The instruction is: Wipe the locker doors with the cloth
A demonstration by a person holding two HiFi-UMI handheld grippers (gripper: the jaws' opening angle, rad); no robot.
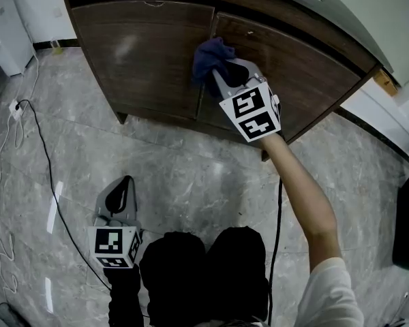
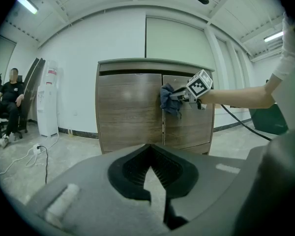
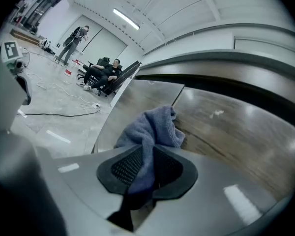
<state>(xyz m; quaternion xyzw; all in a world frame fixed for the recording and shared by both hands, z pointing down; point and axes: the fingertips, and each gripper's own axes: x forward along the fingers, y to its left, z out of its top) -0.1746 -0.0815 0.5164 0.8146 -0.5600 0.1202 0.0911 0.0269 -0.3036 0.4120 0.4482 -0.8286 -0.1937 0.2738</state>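
Observation:
The locker stands ahead with two dark wood doors, the left door (image 1: 143, 53) (image 2: 130, 112) and the right door (image 1: 300, 67) (image 2: 187, 127). My right gripper (image 1: 221, 70) (image 3: 147, 154) is shut on a blue cloth (image 1: 211, 54) (image 3: 150, 127). It presses the bunched cloth (image 2: 169, 100) against the upper part of the seam between the doors. The right door (image 3: 226, 132) shows a few pale smudges. My left gripper (image 1: 120, 196) (image 2: 150, 176) hangs low over the floor, well back from the locker. Its jaws are shut with nothing between them.
A black cable (image 1: 51, 176) and a white cable (image 1: 7, 155) with a power strip (image 1: 15, 109) lie on the grey tiled floor at left. A white water dispenser (image 2: 48, 97) stands left of the locker. A seated person (image 2: 5, 102) is at far left.

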